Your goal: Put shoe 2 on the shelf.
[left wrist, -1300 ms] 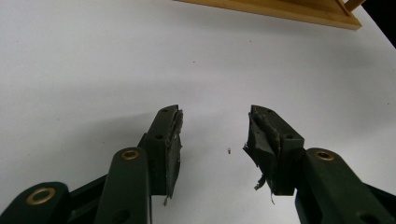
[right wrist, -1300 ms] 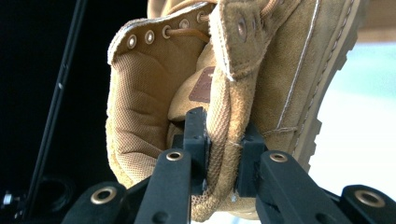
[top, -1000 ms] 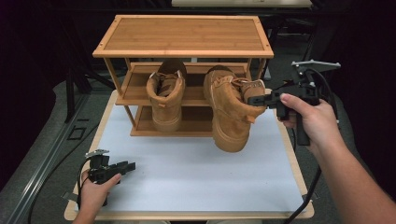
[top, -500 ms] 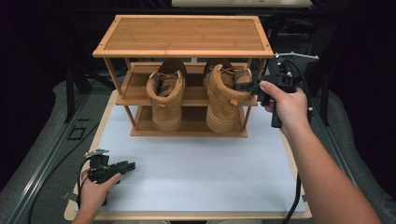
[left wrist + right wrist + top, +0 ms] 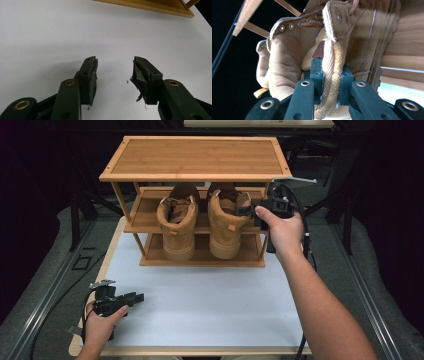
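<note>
Within a second the right gripper (image 5: pixel 248 211), jaws clamped on its collar, had carried the right boot (image 5: pixel 226 222) from the table (image 5: pixel 210 300) onto the rack's (image 5: pixel 195 157) middle shelf beside the left boot (image 5: pixel 177 225), nearly completing the pair, while the left gripper (image 5: pixel 134 297) lay wide open and empty near the table's front left corner.

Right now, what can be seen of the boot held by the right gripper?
The right boot is tan, suede-like, with a padded mesh collar, brass eyelets, tan laces and a thick pale sole. It stands upright on the rack's lower shelf, heel toward the camera, beside the left boot, the two close together. The right gripper is shut on its collar edge, the fabric pinched between the jaws. Whether the sole rests fully on the shelf cannot be told.
</note>
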The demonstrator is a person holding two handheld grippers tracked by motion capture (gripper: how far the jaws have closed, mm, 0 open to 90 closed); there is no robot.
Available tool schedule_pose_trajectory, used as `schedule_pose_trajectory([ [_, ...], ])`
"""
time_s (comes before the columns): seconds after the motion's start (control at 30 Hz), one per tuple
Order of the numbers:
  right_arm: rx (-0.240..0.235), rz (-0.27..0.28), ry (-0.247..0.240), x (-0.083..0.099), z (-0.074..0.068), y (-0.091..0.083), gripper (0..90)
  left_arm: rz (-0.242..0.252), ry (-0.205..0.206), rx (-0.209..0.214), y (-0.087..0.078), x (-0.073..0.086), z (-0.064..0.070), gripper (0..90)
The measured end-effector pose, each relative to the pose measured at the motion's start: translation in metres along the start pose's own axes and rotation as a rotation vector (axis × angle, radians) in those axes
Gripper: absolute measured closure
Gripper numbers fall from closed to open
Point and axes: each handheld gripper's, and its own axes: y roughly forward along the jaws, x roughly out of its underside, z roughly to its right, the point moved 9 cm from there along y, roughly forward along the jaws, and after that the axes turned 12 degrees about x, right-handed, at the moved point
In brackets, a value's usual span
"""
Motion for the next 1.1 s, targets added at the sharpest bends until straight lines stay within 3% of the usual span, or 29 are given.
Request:
schedule_pose_trajectory([
  [0.23, 0.001, -0.001, -0.013, 0.01, -0.006, 0.015, 76.0, -0.001, 0.003, 0.0, 0.002, 0.0, 0.001, 53.7],
  [0.47, -0.007, 0.006, -0.013, 0.01, -0.006, 0.009, 57.4, -0.002, 0.009, 0.003, 0.003, -0.001, 0.003, 53.6],
  [0.63, 0.041, -0.009, -0.053, 0.008, -0.007, 0.005, 55.6, -0.007, 0.01, 0.002, 0.004, -0.001, 0.003, 53.6],
  [0.77, 0.062, -0.001, -0.076, 0.004, -0.01, -0.004, 57.5, -0.007, 0.011, 0.001, 0.004, -0.001, 0.003, 53.5],
  [0.93, 0.062, 0.027, -0.112, 0.003, -0.014, -0.028, 57.5, 0.0, 0.017, -0.006, 0.001, -0.005, 0.004, 53.5],
  [1.1, 0.046, 0.111, -0.143, 0.005, -0.004, -0.056, 55.4, -0.008, 0.085, -0.053, -0.006, -0.021, 0.009, 58.3],
])
